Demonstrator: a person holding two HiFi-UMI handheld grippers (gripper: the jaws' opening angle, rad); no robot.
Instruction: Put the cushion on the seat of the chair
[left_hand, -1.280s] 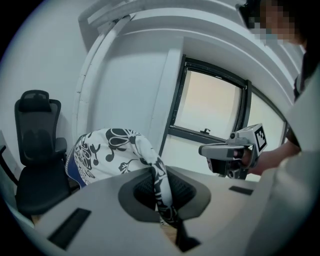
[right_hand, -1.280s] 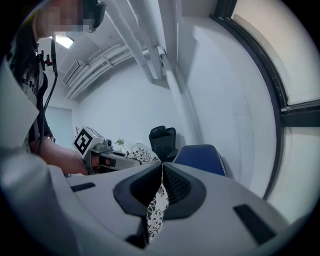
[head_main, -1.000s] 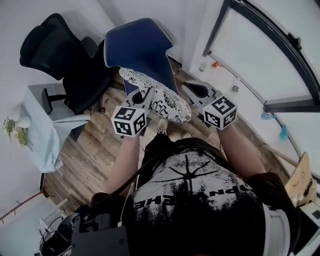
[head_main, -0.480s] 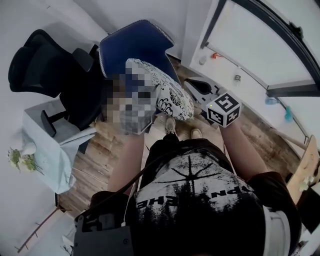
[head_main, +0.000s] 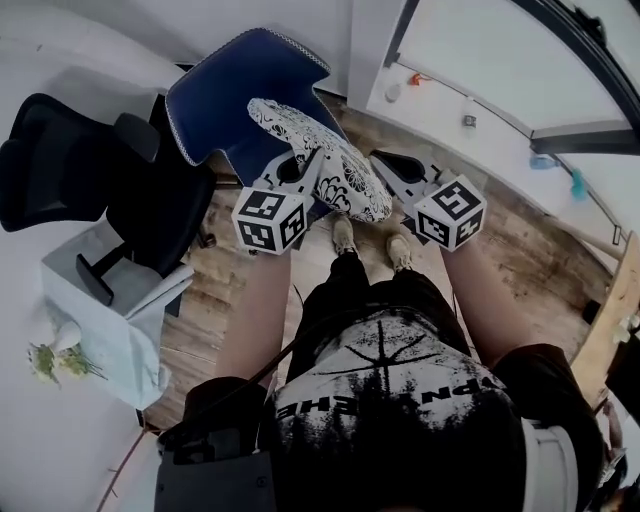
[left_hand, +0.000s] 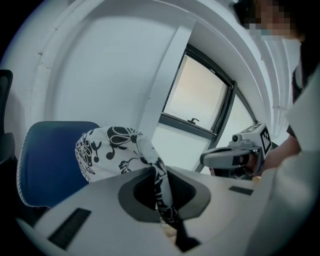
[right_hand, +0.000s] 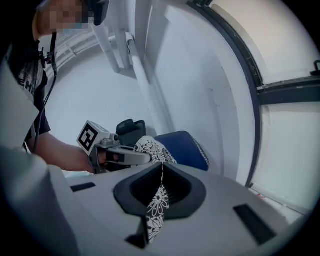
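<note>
A white cushion (head_main: 335, 165) with a black floral print hangs between both grippers, its far end over the blue chair (head_main: 225, 85). Whether it touches the seat I cannot tell. My left gripper (head_main: 303, 178) is shut on the cushion's near left edge, and the fabric (left_hand: 161, 187) runs pinched between its jaws. Over on the near right edge, my right gripper (head_main: 390, 172) is shut on a fold of printed cloth (right_hand: 157, 205). The blue chair back (left_hand: 47, 165) stands behind the cushion (left_hand: 110, 150). In the right gripper view the chair (right_hand: 182, 147) lies straight ahead.
A black office chair (head_main: 90, 170) stands left of the blue one. A small table with a pale cloth (head_main: 110, 310) and flowers (head_main: 60, 360) is further left. A glazed door and wall (head_main: 500, 60) close off the right side. The person's feet (head_main: 345, 235) are on the wooden floor.
Both grippers have come down and forward with the cushion, bringing it lower and closer to the blue chair. Both grips are unchanged.
</note>
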